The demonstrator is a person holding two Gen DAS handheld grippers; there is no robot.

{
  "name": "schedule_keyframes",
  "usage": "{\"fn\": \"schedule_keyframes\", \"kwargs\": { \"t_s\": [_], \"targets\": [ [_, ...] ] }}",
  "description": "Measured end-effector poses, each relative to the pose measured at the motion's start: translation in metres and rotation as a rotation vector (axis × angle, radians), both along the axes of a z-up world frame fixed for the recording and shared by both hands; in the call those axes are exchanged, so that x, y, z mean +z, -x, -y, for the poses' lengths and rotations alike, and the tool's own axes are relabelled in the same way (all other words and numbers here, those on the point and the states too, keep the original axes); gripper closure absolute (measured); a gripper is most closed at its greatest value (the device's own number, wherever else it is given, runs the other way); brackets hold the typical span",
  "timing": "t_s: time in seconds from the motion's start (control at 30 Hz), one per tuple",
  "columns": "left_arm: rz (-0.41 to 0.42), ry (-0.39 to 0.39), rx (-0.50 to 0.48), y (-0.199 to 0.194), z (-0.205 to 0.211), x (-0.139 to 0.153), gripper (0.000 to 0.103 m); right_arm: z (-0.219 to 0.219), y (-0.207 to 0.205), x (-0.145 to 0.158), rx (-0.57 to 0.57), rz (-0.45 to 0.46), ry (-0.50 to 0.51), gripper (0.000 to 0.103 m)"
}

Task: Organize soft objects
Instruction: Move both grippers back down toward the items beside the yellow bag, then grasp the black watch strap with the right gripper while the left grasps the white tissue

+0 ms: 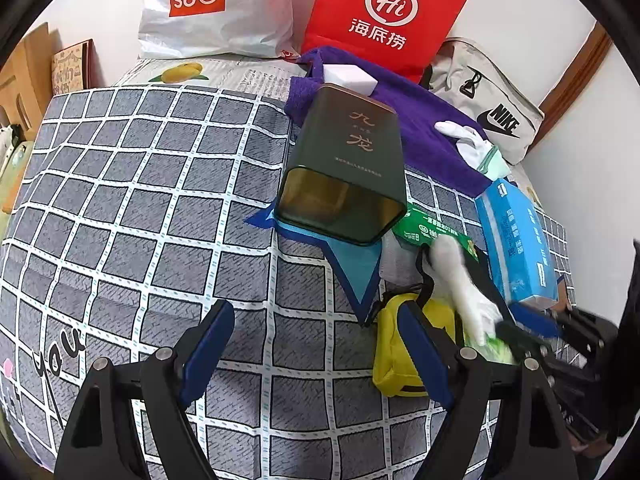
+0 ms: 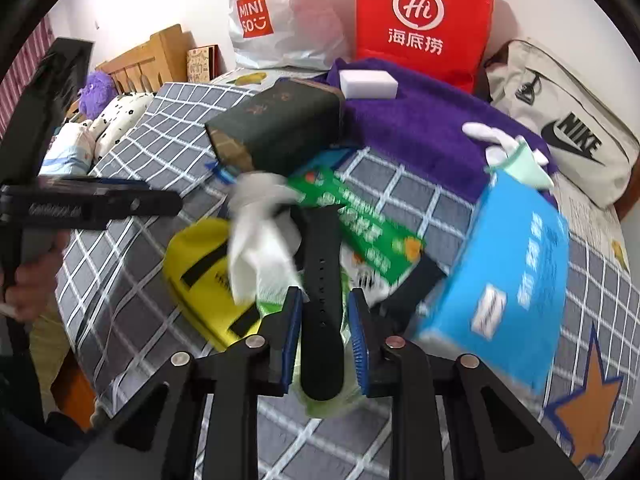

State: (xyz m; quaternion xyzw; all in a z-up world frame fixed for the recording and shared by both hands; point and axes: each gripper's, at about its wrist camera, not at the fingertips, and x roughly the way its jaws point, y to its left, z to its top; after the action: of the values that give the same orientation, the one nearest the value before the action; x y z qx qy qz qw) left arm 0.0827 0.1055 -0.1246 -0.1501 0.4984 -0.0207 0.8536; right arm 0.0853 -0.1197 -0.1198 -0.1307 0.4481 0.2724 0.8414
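Observation:
A white glove with a green cuff [image 2: 256, 256] hangs limp over a yellow pouch [image 2: 200, 276] and a black strap [image 2: 322, 320]. My right gripper [image 2: 325, 332] stands narrowly apart around the glove's green cuff and the strap; whether it grips them I cannot tell. In the left wrist view the same glove [image 1: 468, 288] hangs from the right gripper's tip [image 1: 516, 334]. My left gripper [image 1: 316, 356] is open and empty over the checked bedsheet [image 1: 140, 200], left of the yellow pouch [image 1: 394, 352]. A second white glove [image 1: 468, 140] lies on a purple towel [image 1: 424, 136].
A dark green tin [image 1: 344, 168] lies on its side, open end toward me. A blue tissue pack [image 1: 516, 240], a green packet [image 1: 432, 232], a white sponge [image 1: 348, 76], a Nike bag [image 1: 492, 112], a red bag [image 1: 384, 12] and a white Miniso bag [image 1: 212, 8] crowd the far right.

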Motion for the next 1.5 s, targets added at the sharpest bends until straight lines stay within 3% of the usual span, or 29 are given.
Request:
{"fn": "schedule_keyframes", "kwargs": {
  "t_s": [0.2,0.47,0.77,1.13,1.33,1.5],
  "targets": [
    [0.008,0.005,-0.014,0.005,0.004,0.002,0.020,0.013,0.015,-0.008,-0.019,-0.043,0.011,0.081],
    [0.002,0.003,-0.011,0.009,0.005,0.002,0.020,0.002,0.011,-0.013,0.000,-0.008,0.054,0.081],
    [0.025,-0.004,-0.042,0.010,0.018,0.008,0.020,0.034,0.031,0.013,-0.058,0.059,-0.008,0.084],
    [0.018,-0.018,-0.109,0.008,0.042,0.005,0.020,0.055,0.034,-0.019,-0.099,-0.054,-0.010,0.082],
    [0.010,-0.024,-0.099,0.008,0.040,0.004,0.020,0.052,0.019,-0.024,-0.094,-0.066,-0.028,0.071],
    [0.001,-0.024,-0.102,0.007,0.042,0.002,0.020,0.047,0.007,-0.028,-0.065,-0.088,-0.075,0.073]
  ]
}}
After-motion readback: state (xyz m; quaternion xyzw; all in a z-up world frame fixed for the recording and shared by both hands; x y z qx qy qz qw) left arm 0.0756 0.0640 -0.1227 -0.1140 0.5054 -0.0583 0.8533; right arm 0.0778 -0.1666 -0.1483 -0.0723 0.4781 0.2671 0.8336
